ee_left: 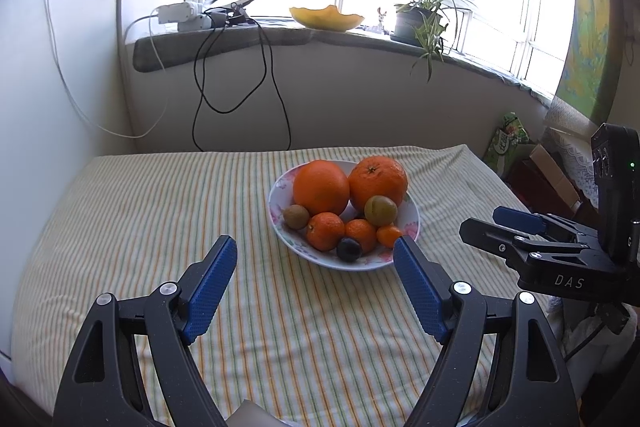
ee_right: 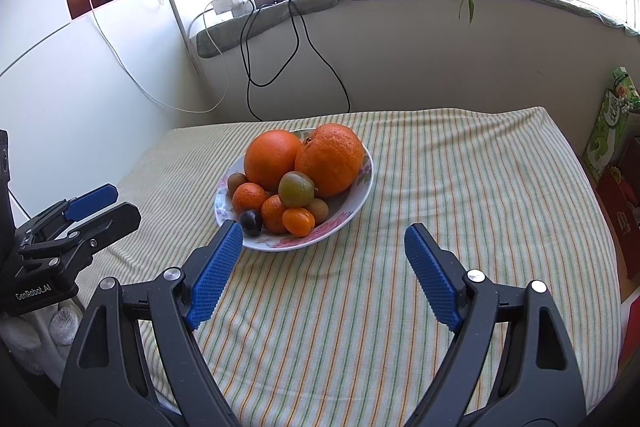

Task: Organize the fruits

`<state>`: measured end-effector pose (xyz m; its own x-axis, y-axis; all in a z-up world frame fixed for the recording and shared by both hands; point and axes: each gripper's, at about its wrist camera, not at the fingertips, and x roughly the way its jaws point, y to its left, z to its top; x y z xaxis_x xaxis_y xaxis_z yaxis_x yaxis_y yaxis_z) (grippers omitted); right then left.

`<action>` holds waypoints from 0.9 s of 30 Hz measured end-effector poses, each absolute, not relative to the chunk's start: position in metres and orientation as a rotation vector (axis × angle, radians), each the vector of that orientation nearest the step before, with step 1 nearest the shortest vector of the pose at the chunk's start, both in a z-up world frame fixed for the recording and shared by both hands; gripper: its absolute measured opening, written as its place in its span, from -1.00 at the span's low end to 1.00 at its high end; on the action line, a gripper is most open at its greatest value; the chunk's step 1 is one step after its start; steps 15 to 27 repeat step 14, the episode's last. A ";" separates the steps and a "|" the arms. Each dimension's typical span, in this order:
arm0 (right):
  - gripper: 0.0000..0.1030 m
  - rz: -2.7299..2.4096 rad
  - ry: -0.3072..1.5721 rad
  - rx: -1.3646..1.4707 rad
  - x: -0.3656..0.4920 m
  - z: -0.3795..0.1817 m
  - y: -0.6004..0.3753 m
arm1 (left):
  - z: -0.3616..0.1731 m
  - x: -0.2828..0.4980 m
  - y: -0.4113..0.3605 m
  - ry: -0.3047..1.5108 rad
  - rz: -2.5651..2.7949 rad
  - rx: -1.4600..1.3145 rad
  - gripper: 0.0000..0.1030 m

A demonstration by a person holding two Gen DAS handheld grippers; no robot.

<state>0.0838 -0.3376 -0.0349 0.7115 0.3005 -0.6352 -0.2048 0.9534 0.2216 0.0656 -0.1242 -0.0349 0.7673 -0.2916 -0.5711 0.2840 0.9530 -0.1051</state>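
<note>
A floral white bowl (ee_left: pixel 280 223) (ee_right: pixel 362 183) stands on the striped tablecloth and holds two big oranges (ee_left: pixel 321 187) (ee_right: pixel 330 159), small tangerines (ee_left: pixel 325 231) (ee_right: pixel 249 197), a kiwi (ee_left: pixel 296 216) (ee_right: pixel 237 182), a green-yellow fruit (ee_left: pixel 380 209) (ee_right: pixel 296 189) and a dark plum (ee_left: pixel 349 249) (ee_right: pixel 251 221). My left gripper (ee_left: pixel 316 247) is open and empty, just short of the bowl's near rim. My right gripper (ee_right: pixel 324 235) is open and empty, near the bowl's right front. Each gripper shows in the other's view: the right one (ee_left: pixel 496 223), the left one (ee_right: pixel 120 203).
The striped cloth (ee_left: pixel 160 227) covers the table up to the wall. A white cabinet (ee_left: pixel 48 107) stands at the left. The windowsill holds a yellow dish (ee_left: pixel 326 17), a potted plant (ee_left: pixel 420 15) and cables (ee_left: pixel 240 75). Boxes (ee_right: pixel 616 163) stand past the table's right edge.
</note>
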 end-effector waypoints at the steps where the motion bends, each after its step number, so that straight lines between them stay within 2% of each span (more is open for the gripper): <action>1: 0.66 0.281 0.728 0.139 0.084 -0.035 -0.337 | -0.035 0.066 -0.124 0.623 -0.312 -0.015 0.57; 27: 0.66 0.276 0.734 0.140 0.084 -0.038 -0.338 | -0.036 0.068 -0.120 0.622 -0.311 -0.029 0.57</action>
